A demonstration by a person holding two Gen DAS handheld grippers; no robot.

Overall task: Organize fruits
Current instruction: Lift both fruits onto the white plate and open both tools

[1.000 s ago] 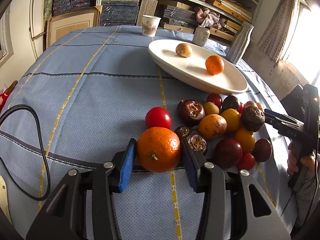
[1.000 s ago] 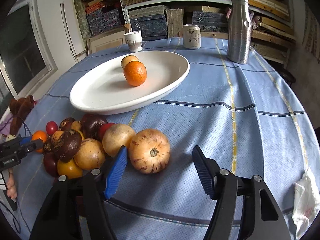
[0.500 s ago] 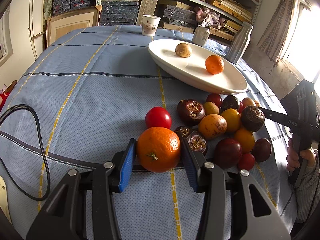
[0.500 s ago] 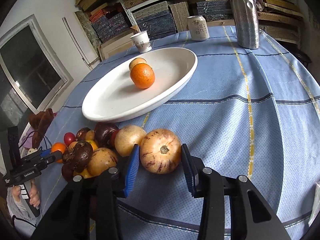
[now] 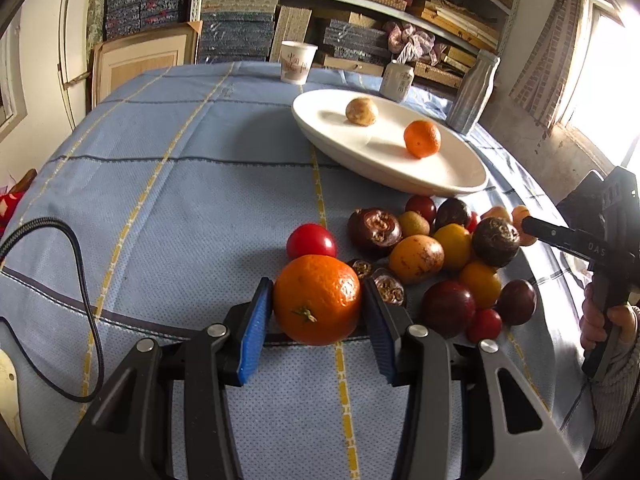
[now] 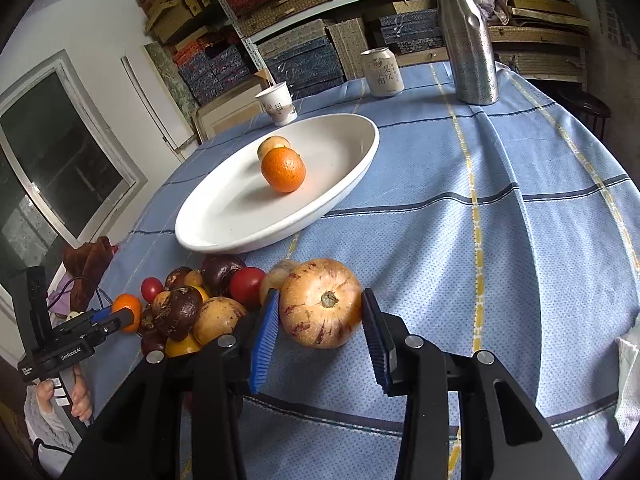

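My left gripper (image 5: 316, 285) is shut on a large orange (image 5: 318, 305) resting on the blue tablecloth, both pads pressed against its sides. My right gripper (image 6: 320, 294) is shut on a pale round fruit with red streaks (image 6: 322, 304), which also sits on the cloth. Between the two lies a pile of mixed fruits (image 5: 416, 252): dark purple, yellow and small red ones. Beyond the pile stands a white oval plate (image 5: 460, 176) holding a small orange (image 5: 422, 139) and a tan fruit (image 5: 361, 111).
A paper cup (image 5: 295, 62), a drink can (image 5: 397, 80) and a metal bottle (image 5: 474, 92) stand behind the plate. A black cable (image 5: 80, 280) loops over the cloth at left. A white cloth (image 6: 628, 380) lies at the right edge. Shelves fill the back wall.
My right gripper's jaws have closed from wide apart onto the pale streaked fruit, and the gripper has tilted a little. The left gripper and its orange have not moved.
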